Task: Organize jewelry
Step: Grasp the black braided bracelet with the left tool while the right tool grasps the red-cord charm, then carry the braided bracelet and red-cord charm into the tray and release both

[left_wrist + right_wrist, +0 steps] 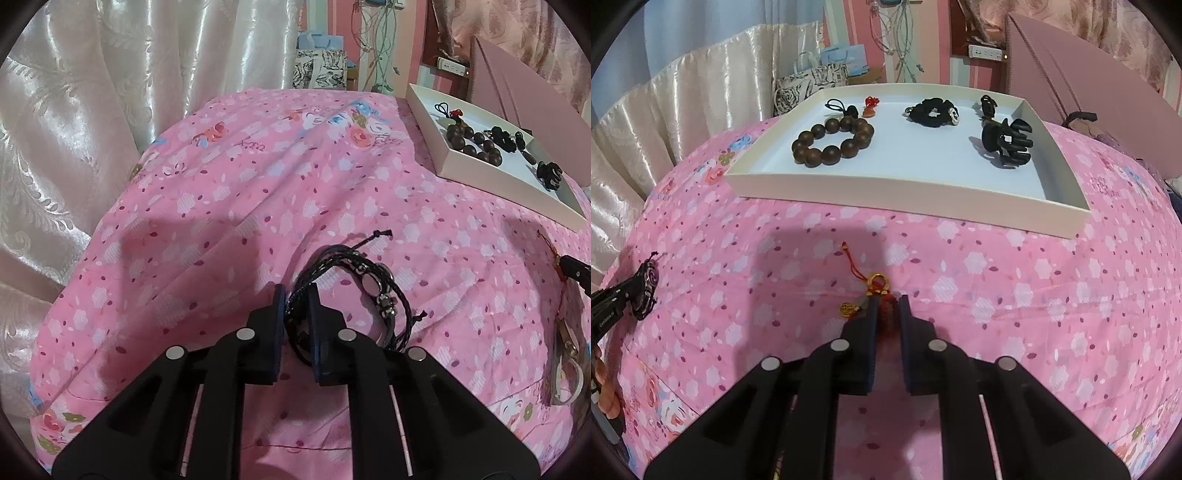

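Left tool (297, 295) pinches a braided black cord bracelet (354, 280) narrowly; right tool (888, 306) clamps a red tasselled charm (877, 290) over pink floral bedsheet (997, 295).

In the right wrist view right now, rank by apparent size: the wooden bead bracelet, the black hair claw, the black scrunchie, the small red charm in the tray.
1. Wooden bead bracelet
2. Hair claw; slightly nearer, so unsure
3. Scrunchie
4. Red charm
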